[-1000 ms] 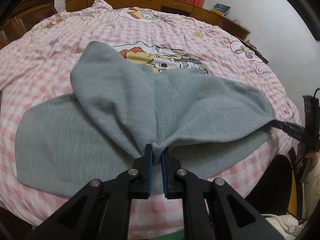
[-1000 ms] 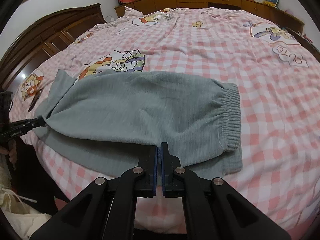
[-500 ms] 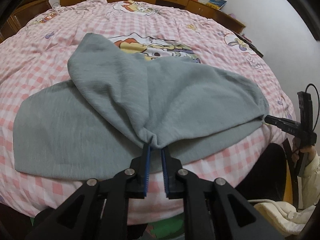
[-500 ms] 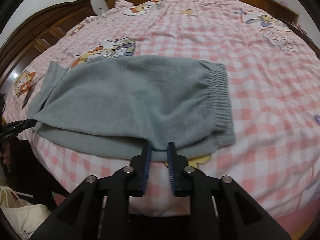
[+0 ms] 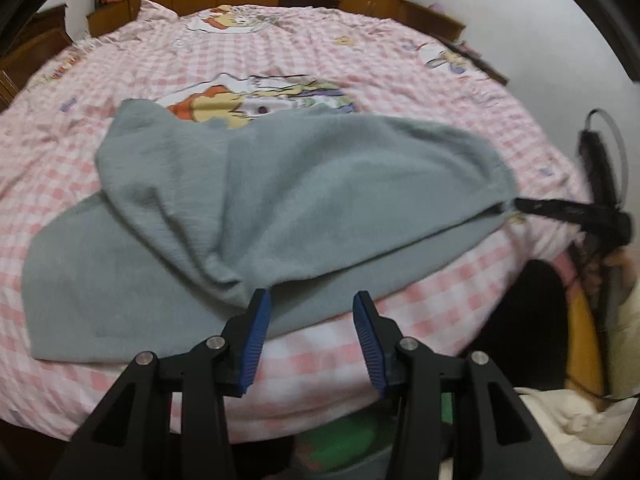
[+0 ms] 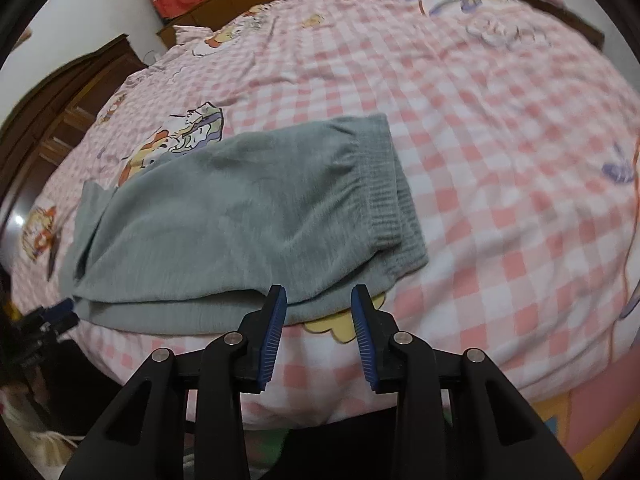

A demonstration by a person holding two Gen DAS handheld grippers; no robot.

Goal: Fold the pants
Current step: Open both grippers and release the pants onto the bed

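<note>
Left wrist view: a bed with a pink checked sheet (image 5: 320, 40) carries grey pants (image 5: 280, 200) near its front edge, folded over on themselves, with the long axis running left to right across the frame. In the right wrist view the ribbed waistband (image 6: 384, 184) points right and the leg ends lie far left. The left gripper (image 5: 312, 304) hangs just before the pants' near edge, fingers spread wide and empty. The right gripper (image 6: 318, 300) sits likewise by the waist end, fingers wide apart, gripping nothing.
</note>
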